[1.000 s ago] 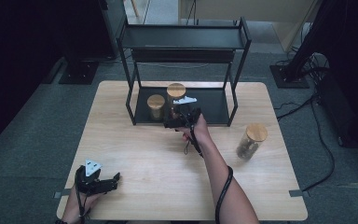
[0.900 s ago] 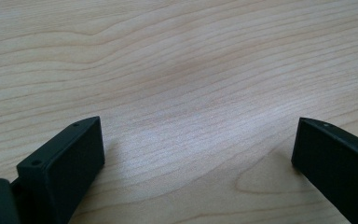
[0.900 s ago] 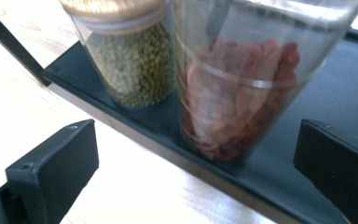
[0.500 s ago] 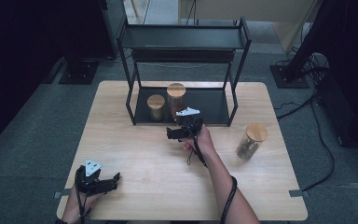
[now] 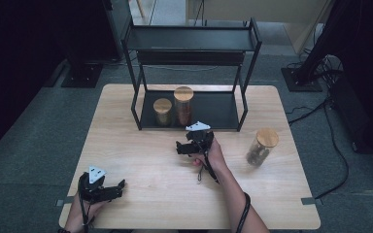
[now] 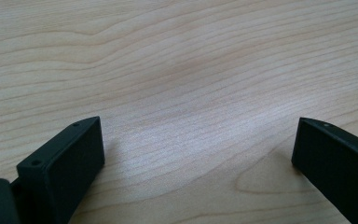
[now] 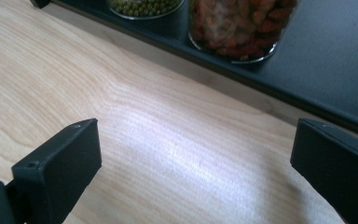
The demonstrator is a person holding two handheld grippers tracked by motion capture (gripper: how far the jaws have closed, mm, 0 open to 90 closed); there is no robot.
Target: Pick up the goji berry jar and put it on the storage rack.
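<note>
The right gripper (image 5: 183,147) is wide open and holds nothing. Just ahead of it, the tall jar (image 5: 183,105) stands on the black rack (image 5: 213,109). The left gripper (image 5: 117,188) is wide open too, over bare table (image 5: 145,165).

Rack (image 5: 243,104) stands at the table's (image 5: 136,160) far middle. On its bottom shelf, left of centre, two jars side by side: short jar (image 5: 162,111) left, tall jar (image 5: 183,105) right. Third jar (image 5: 260,146) stands on the table, right of the rack and nearer. Right gripper (image 5: 180,147) just before the rack. Left gripper (image 5: 119,187) at the near left corner, well apart.
</note>
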